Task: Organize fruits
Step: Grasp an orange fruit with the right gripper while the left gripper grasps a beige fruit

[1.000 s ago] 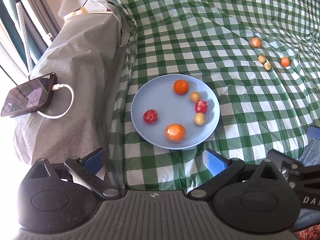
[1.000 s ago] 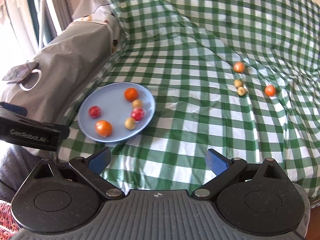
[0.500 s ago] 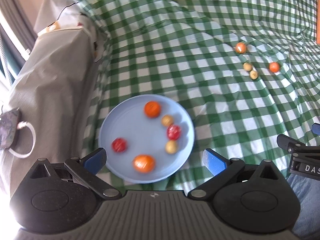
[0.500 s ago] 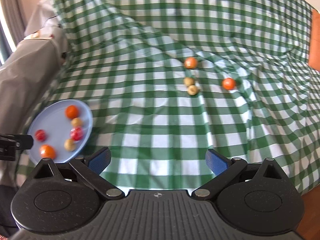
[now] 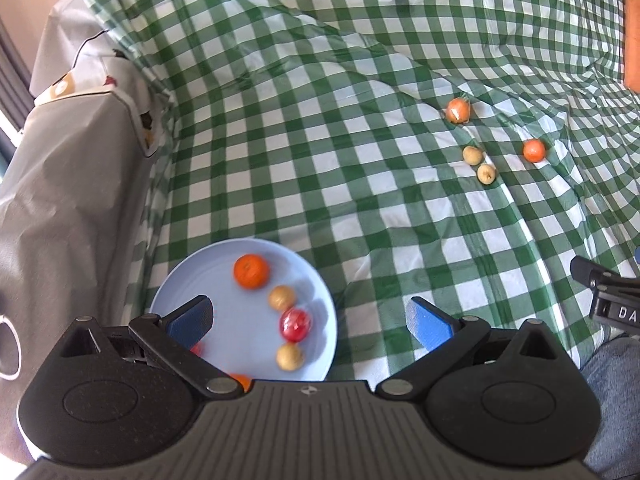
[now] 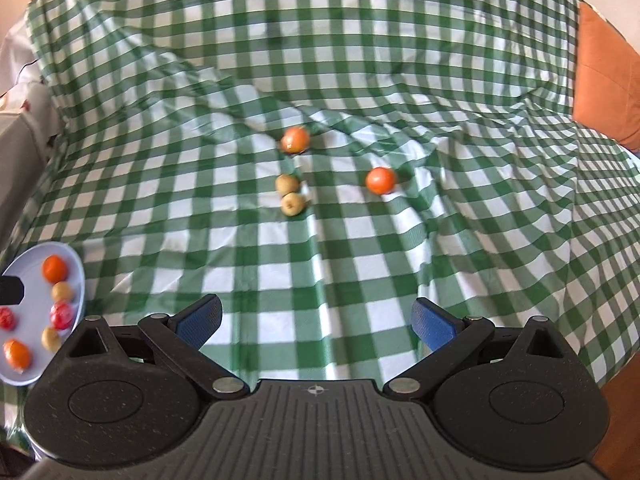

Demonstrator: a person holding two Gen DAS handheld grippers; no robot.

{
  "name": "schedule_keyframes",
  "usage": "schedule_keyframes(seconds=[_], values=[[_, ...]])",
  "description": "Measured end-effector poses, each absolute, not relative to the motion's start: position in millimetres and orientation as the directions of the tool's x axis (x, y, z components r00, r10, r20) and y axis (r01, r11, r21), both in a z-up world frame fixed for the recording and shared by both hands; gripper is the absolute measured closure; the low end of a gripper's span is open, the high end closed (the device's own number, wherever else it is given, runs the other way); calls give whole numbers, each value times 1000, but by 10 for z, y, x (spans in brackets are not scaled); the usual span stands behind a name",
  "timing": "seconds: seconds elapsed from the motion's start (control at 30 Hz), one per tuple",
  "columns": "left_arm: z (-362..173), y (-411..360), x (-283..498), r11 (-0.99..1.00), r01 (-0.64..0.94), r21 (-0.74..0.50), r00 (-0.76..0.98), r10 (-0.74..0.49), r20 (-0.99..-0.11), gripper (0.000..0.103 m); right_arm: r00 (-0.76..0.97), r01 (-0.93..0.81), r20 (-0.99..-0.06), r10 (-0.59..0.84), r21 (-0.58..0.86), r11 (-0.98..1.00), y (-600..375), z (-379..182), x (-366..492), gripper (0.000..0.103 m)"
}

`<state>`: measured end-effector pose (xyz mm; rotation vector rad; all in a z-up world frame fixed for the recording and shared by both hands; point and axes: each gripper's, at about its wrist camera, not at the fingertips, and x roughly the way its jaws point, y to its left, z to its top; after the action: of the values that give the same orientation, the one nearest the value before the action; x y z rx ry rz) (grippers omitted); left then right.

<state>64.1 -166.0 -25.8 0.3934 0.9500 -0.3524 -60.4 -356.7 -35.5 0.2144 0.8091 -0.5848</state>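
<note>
Both claws stand spread wide with nothing between their blue pads: the left claw point(image 5: 310, 320) hangs over the near edge of the round pale-blue plate point(image 5: 188, 280), and the right claw point(image 6: 316, 322) faces the four loose fruits lying well apart from that plate on the green-and-white checked cloth point(image 6: 360, 272), which is draped over what looks like a bed or sofa; which of the two cannot be told. On the plate sit a small orange mandarin point(image 5: 251, 271), two tan round fruits point(image 5: 282, 297), a glossy red fruit point(image 5: 295, 324) and others partly hidden behind the claw. Out on the cloth are an orange fruit with a pale patch point(image 6: 295, 139), a second plain orange fruit point(image 6: 381, 180) off to its right, and two tan fruits point(image 6: 287, 185) touching each other. These look light, round and smooth-skinned, so they would likely roll on the wrinkled cloth and could slip or bruise under a hard squeeze. The safest hold is probably across the widest middle of one fruit, pads level, closing gently. The lone plain orange one seems easiest to take first, since the touching tan pair may be nudged apart.
</note>
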Motion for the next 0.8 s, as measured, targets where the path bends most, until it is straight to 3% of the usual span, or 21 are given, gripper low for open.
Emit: schedule_keyframes(seconds=[0.33,0.8], values=[[-389,-2099,843,854,492,171,535,-141,-833,0,546,602,-704,-454,-47,797,-3956,-394,-500,3],[-790,-3219,1537,742,668,44,467,-373,-801,0,613,552,-639,-464,-74,830,-4905,-799,120,5]])
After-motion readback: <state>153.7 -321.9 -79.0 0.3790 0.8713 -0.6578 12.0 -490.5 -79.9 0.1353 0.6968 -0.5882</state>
